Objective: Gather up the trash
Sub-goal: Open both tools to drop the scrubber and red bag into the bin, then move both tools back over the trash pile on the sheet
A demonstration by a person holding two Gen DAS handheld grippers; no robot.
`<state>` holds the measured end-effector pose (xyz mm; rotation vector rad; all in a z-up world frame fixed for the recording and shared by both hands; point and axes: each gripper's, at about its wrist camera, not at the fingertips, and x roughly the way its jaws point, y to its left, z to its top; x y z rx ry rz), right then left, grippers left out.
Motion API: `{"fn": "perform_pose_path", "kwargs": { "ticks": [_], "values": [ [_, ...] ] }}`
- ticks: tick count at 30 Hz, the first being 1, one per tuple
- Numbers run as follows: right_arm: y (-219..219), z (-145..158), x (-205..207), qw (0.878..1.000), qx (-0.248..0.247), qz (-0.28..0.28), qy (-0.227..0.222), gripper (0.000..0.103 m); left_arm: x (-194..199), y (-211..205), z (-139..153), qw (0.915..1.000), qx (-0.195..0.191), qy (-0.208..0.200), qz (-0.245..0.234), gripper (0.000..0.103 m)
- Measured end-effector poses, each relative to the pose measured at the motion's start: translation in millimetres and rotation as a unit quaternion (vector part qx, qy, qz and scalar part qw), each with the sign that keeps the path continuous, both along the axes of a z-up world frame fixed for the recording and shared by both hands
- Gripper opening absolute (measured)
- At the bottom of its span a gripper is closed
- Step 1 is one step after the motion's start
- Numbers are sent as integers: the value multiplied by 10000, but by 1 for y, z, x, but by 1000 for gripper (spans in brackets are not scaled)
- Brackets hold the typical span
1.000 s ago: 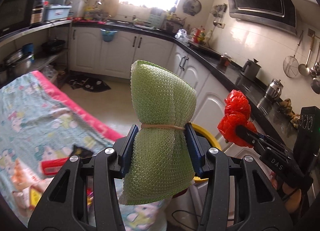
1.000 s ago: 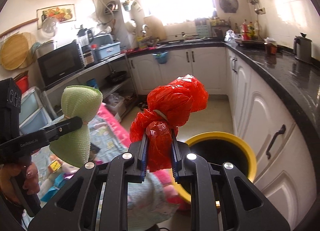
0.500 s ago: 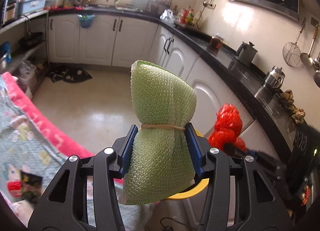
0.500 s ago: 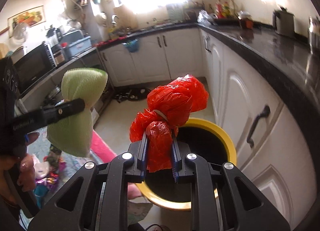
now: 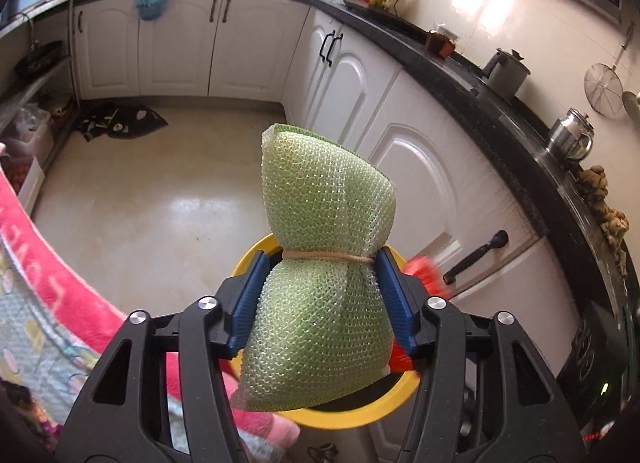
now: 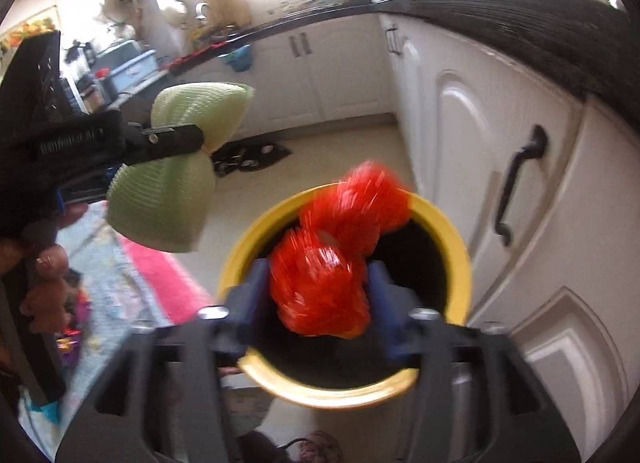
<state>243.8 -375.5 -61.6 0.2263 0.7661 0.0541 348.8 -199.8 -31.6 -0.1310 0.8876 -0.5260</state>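
A green mesh bundle, tied at the waist with a rubber band, stands upright in my left gripper. Its jaws are opening, but the blue pads still touch the bundle's sides. It hangs above the near-left rim of a yellow bin. In the right wrist view my right gripper is opening over the bin. A blurred red plastic bag sits loose between its jaws, with gaps on both sides. The green bundle shows at the left there, and the red bag peeks out behind the left gripper's right finger.
White cabinets with a black handle stand right behind the bin, under a black countertop. A pink-edged patterned cloth lies to the left. A dark mat is on the floor. A person's hand holds the left gripper.
Both grippers came down and forward until they hang over the yellow bin. The right jaws spread apart and let go of the red bag. The left jaws widened slightly around the green bundle.
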Motion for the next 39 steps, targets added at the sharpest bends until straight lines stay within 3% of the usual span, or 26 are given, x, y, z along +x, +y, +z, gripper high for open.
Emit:
{"fn": "perform_pose_path", "kwargs": {
  "ticks": [3,11,14,22,30,39],
  "values": [
    [-10,-9,-3,9998,109,-178,59,59,7,-2,-7,9999,-13,96,82,66],
    [-17,-16,-13,9990,-2,-447,4,60,-2,7,0,9995,128,-115,246,82],
    [-18,-11,-17,9983,30,-577,-94,72,-10,18,7,9988,130,-277,392,91],
    [-5,15,-24,9980,-91,-463,-420,75,-48,54,32,9947,109,-639,802,92],
    [15,43,-34,9966,-108,-280,-768,85,-89,96,48,9896,167,-875,1130,92],
    [44,71,-46,9943,-199,50,-1051,87,-130,147,60,9812,95,-1111,1576,92]
  ]
}}
